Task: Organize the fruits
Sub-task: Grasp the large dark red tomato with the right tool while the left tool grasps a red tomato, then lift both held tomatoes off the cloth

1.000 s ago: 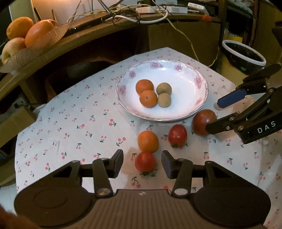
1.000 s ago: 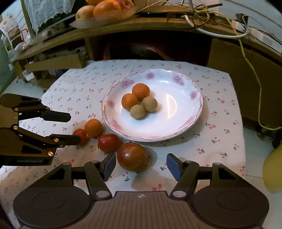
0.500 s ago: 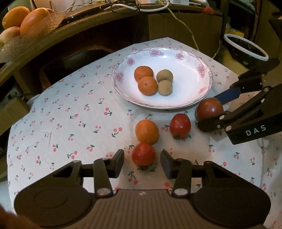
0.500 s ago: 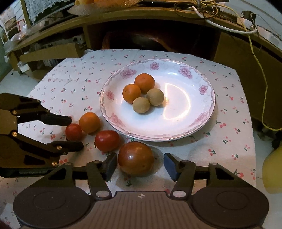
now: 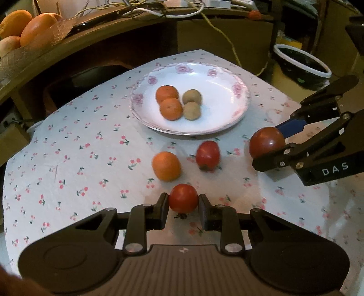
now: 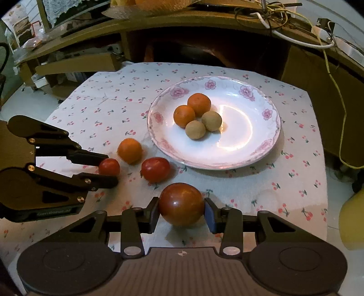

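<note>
Both pairs of jaws have a tomato between them. On the left gripper (image 5: 183,206) the jaws are clamped on a small red tomato (image 5: 183,198), one pad against each side of it, low over the cherry-print tablecloth (image 5: 68,148). On the right gripper (image 6: 182,213) the jaws are closing on a big dark red tomato (image 6: 181,203); the left pad and the blue right pad both sit against its sides, so the grip is on. The right wrist view shows the left gripper from the side, reaching in from the left edge with the small tomato at its tips. The left wrist view shows the right gripper coming in from the right edge with the dark tomato at its tips.

Just beyond the left gripper, a loose orange (image 5: 166,166) and a second red tomato (image 5: 207,155) lie on the cloth, close together but apart, between the grippers and the plate. Farther out is a white plate (image 6: 270,141) with pink flowers round the rim. It holds two oranges (image 6: 192,109) and two small brown fruits (image 6: 203,125), bunched together and touching, left of the plate's middle.

Behind the table is a curved wooden shelf (image 5: 95,34) with a tangle of cables (image 5: 159,9). At its left end a woven basket (image 5: 27,47) holds more oranges. Off to the right, a dark bowl with a white rim (image 5: 302,63) stands beyond the table edge.
</note>
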The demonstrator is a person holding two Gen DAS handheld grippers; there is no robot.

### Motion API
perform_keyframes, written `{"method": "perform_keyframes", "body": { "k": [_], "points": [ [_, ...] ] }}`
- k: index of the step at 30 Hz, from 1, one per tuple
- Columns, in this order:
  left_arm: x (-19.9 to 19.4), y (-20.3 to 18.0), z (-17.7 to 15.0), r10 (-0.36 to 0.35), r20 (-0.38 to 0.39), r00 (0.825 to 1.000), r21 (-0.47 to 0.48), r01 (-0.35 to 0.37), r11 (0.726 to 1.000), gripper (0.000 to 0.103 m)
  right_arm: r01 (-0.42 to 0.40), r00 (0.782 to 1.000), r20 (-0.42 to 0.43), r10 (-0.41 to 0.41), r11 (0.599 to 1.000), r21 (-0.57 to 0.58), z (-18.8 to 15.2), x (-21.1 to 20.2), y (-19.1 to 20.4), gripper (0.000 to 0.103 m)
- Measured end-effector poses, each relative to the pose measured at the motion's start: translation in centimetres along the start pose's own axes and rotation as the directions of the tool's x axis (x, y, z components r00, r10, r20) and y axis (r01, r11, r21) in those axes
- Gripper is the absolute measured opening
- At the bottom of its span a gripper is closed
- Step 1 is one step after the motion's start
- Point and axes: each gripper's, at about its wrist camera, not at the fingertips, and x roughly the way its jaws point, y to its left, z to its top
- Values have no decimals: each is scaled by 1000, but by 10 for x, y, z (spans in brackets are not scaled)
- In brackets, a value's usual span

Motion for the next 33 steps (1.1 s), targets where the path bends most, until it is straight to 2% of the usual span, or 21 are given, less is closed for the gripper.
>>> {"method": "perform_keyframes", "body": {
  "k": [4,10,15,17,18,23,33],
  "points": [
    [-5,-8,-7,-31,-6,1000,16,31,999,33,-10,1000,-3,10,1000,-5,-11,-11,3,42],
    [2,-18,-11,-23,-32,999,62,25,998,33,-5,999,-44,3,999,-42,-22,-4,8,42],
    [3,-19,-11,-13,-32,999,81,16,997,37,-19,999,-43,17,999,-39,-23,-3,5,43],
    [4,-18,-12,-8,-29,1000,73,11,997,42,-19,999,-35,18,999,-34,-24,-5,3,46],
    [4,-17,-12,-5,-29,1000,69,7,998,44,-17,999,-36,16,999,-32,-24,-5,3,51],
    [5,-16,-10,3,-28,1000,70,-1,998,49,-14,999,-37,13,1000,-14,-25,-5,-1,62],
    [7,-15,-9,2,-23,1000,60,-1,998,51,-27,999,-32,27,1000,-7,-25,-7,-4,66]
  ]
}}
